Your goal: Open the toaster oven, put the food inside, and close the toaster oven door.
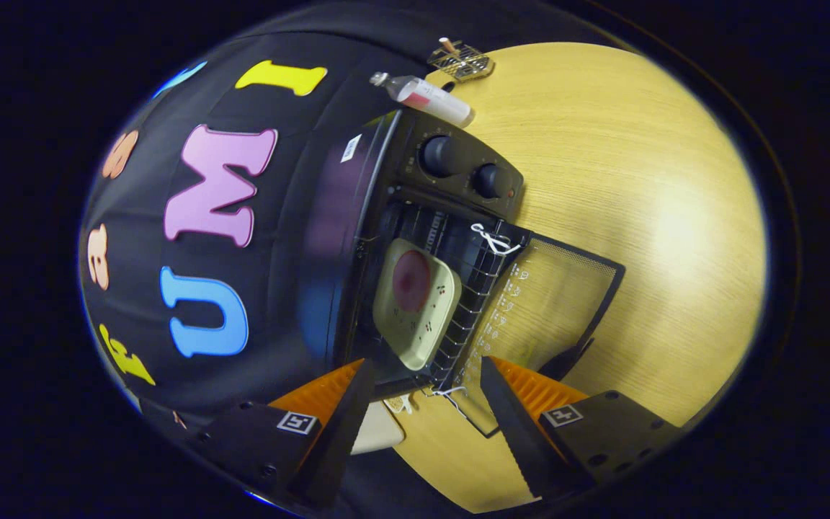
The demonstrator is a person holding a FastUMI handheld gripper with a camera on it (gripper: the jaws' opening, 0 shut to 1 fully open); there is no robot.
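Note:
The view is rolled sideways. A black toaster oven (458,169) with two knobs stands on the wooden table (638,216), its glass door (552,310) folded down flat and open. On the wire rack (476,288) inside rests a pale square plate (418,303) carrying a round dark-red piece of food (411,280). My gripper (426,378) hovers just in front of the oven's mouth, open, with nothing between its fingers. One finger (346,411) is by the oven's side, the other finger (505,404) is over the door's edge.
A plastic bottle (426,97) lies on the table beyond the oven, with a small wire grill (460,61) past it. A pale object (379,429) peeks out beside one finger. White string loops (494,241) hang on the rack's corners.

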